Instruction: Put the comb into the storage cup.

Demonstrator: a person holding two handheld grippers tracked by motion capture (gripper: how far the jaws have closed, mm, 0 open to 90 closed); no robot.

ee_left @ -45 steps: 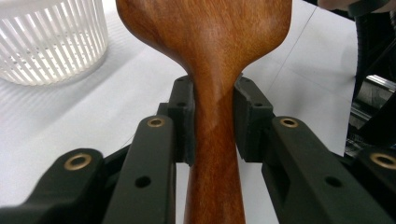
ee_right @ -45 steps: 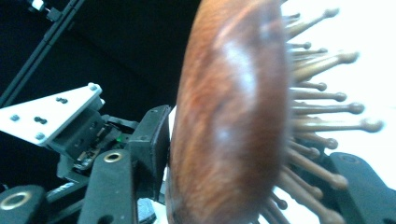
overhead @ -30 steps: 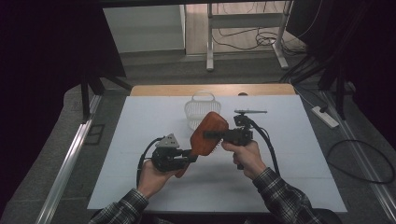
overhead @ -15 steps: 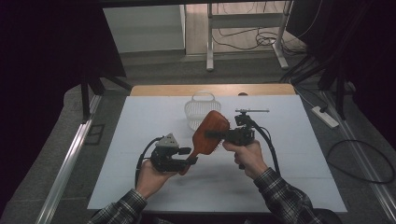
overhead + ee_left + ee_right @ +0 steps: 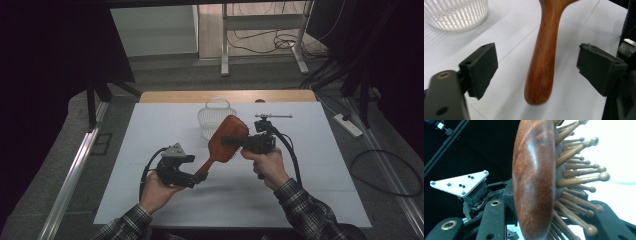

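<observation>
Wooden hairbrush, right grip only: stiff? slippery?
Hairbrush looks like solid wood, so probably stiff. Its glossy back may slip between pads. The right hand-held gripper clamps the head, and the long handle hangs free, so it might pivot.

Count: 1 wooden hairbrush, 1 white slatted basket, 2 handheld grippers — left gripper, right gripper — on 1 tabletop.

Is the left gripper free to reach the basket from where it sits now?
Probably yes: the left gripper has just opened off the brush handle, which the right gripper holds. The basket stands beyond, but the brush partly crosses the way.
</observation>
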